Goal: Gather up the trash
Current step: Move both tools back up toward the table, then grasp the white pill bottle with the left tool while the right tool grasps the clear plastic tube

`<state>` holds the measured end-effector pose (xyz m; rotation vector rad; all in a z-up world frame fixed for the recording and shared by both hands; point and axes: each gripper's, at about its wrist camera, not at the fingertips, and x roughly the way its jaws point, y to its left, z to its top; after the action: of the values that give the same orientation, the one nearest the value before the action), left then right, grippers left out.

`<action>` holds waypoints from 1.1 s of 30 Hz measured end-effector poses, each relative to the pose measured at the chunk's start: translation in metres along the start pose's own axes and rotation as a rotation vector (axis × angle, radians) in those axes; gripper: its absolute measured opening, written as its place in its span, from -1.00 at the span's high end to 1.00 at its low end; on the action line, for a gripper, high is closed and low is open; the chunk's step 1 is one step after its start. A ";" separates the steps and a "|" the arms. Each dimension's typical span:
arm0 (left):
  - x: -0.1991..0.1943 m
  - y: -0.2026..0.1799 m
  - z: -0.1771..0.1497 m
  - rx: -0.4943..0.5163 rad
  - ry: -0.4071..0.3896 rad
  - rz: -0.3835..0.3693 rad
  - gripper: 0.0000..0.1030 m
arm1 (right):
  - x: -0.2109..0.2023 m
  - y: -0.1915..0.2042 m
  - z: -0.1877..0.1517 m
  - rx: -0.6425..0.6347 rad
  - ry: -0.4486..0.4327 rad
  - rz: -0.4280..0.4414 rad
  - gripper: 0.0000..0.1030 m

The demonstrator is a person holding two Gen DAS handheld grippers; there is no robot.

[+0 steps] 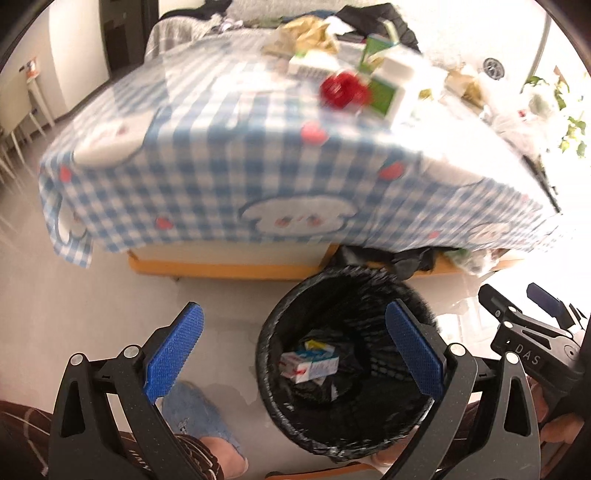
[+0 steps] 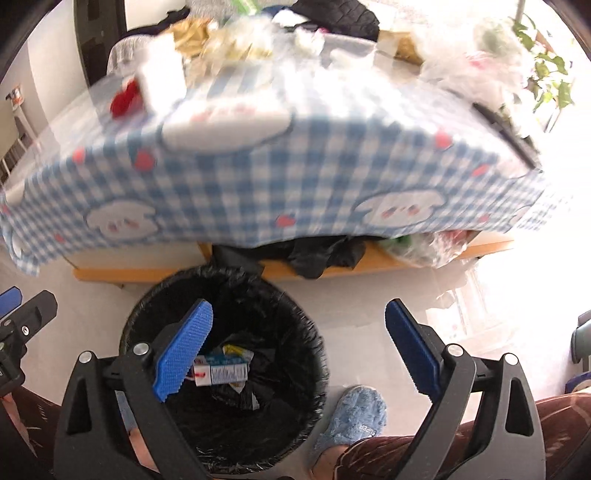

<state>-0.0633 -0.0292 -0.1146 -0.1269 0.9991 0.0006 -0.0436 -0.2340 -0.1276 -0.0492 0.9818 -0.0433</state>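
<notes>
both grippers hang over the floor in front of the table (image 1: 221, 177), tilted downward. left gripper (image 1: 291, 350): jaws spread wide, nothing between the blue pads. right gripper (image 2: 299, 350): jaws spread wide too, empty.

trash bin (image 1: 343, 439) with a black liner stands on the pale floor just in front of the table's near edge, between the person's feet. inside it, on the black liner, lies a small white, red and blue carton (image 1: 310, 365), with a yellow-and-white wrapper (image 2: 236, 350) touching it on the far side. in the right wrist view the right gripper's left pad overlaps the bin's opening; in the left wrist view the left gripper's right pad does the same.

table carries a blue-and-white checked cloth with cartoon figures. still on it: a red crumpled item (image 1: 343, 90), a green-and-white carton (image 1: 388, 88) just beside it, brownish crumpled paper (image 1: 310, 33) further back, clear plastic bags (image 2: 472, 70) toward the right corner. much of this is motion-blurred.

fuzzy blue slippers (image 2: 354, 417) show on either side of the bin.
</notes>
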 end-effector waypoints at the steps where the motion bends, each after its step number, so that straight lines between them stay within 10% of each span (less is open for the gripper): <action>1: -0.004 -0.001 0.004 -0.006 -0.002 -0.005 -0.88 | -0.005 -0.002 0.003 0.004 -0.011 0.005 -0.76; 14: -0.032 -0.027 0.056 0.012 -0.027 -0.046 -0.88 | -0.054 -0.032 0.066 0.004 -0.130 -0.004 -0.76; 33: 0.007 -0.074 0.147 0.090 -0.052 -0.005 -0.86 | -0.002 -0.065 0.156 0.005 -0.123 -0.001 -0.57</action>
<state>0.0681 -0.0870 -0.0338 -0.0465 0.9456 -0.0457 0.0845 -0.2956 -0.0357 -0.0472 0.8586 -0.0435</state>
